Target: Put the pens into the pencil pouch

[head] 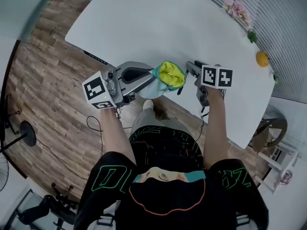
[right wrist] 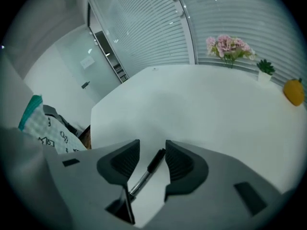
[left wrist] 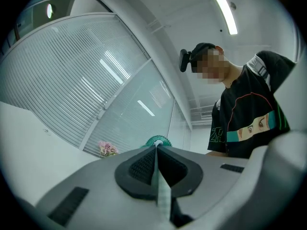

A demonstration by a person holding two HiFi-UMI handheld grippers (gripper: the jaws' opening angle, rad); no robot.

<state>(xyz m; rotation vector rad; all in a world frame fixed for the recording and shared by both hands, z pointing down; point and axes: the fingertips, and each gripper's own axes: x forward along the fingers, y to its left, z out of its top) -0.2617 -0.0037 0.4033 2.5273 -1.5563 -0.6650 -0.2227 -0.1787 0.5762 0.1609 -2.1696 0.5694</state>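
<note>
Pen (right wrist: pixel 146 172), black-capped with a silver barrel, appears to lie on the white table (head: pixel 158 18) close to its near edge, just right of the pouch (head: pixel 168 75). It sits slantwise between the spread jaws of the right gripper (right wrist: pixel 152 152), and neither pad presses on it. To the left, the left gripper (head: pixel 146 80) is clamped tight on a thin edge of the pouch fabric and holds the bag up off the table, its yellow-green lining open towards the person.

The pen is not yet gripped, so the pick-up looks like the step in hand. The risk lies in the slant. If the jaws close as they stand, they may catch only the capped end, and the pen could swivel or skid towards the near edge and drop to the floor. The pouch is pinched at one edge only. Its mouth could sag or fold shut, so a pen brought over might strike the rim and fall outside.
</note>
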